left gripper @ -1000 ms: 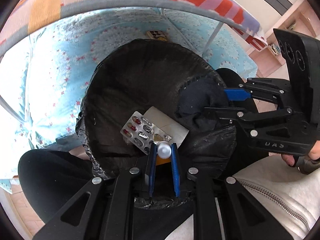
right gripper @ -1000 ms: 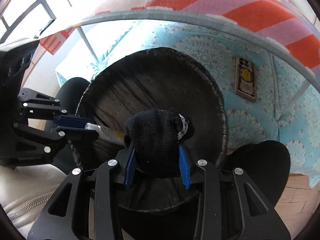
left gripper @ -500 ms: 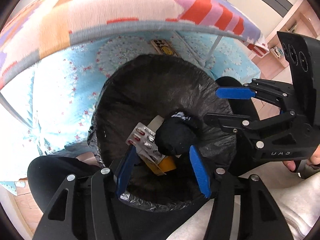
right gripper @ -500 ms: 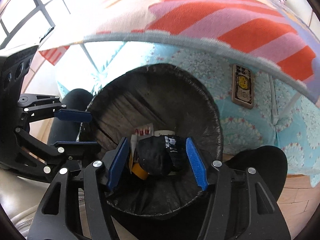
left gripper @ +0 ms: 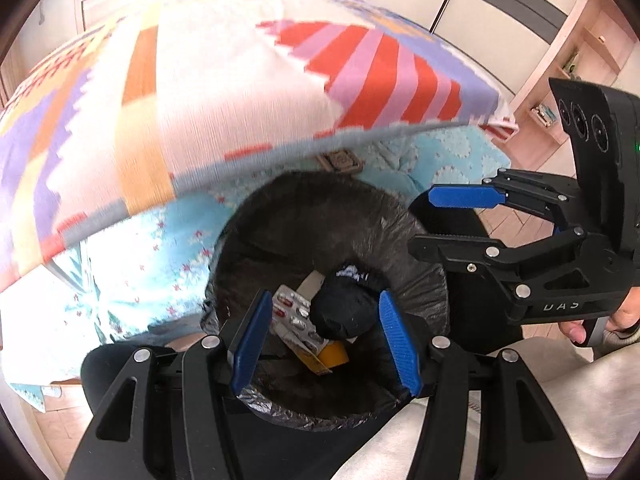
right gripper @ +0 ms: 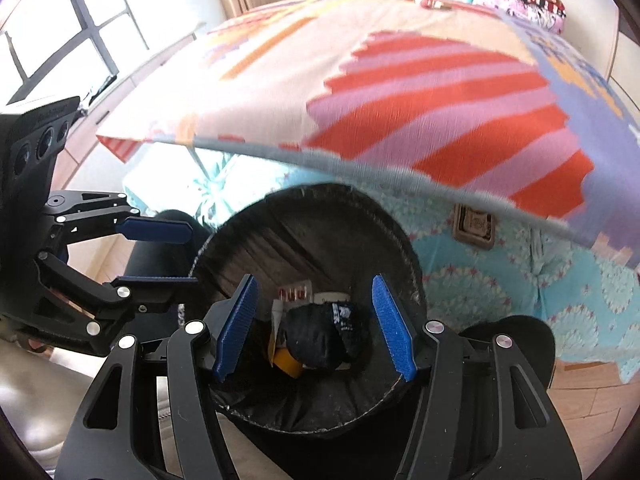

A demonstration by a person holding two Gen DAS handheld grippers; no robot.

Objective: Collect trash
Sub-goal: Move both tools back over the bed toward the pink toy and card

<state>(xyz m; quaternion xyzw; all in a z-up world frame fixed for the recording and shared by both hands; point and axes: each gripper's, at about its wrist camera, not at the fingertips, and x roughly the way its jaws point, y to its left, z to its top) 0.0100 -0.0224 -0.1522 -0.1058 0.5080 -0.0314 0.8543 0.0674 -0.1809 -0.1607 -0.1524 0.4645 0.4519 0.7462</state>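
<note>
In the left wrist view, one bin (left gripper: 404,236) lined with a black bag is seen below the gripper. Four items are counted inside it: one balled black sock (left gripper: 344,312), one blister pack of pills (left gripper: 294,316), one yellow packet (left gripper: 332,356) and one white card (left gripper: 310,282) partly hidden beneath the others. The left gripper (left gripper: 326,344) is held above the bin with its blue pads spread well apart; nothing is gripped or touched by them. The right gripper (left gripper: 444,220) is seen at the right, also parted and empty, with part of a hand (left gripper: 600,320) on its handle. One patterned blanket (left gripper: 240,92) is spread over the bed behind the bin.

In the right wrist view, the same single bin (right gripper: 404,240) is shown with the sock (right gripper: 320,340), the blister pack (right gripper: 294,292) and the yellow packet (right gripper: 286,362) lying at its bottom. The right gripper (right gripper: 316,328) is held wide above them, clear of everything. The left gripper (right gripper: 160,254) is seen at the left, spread and empty.
</note>
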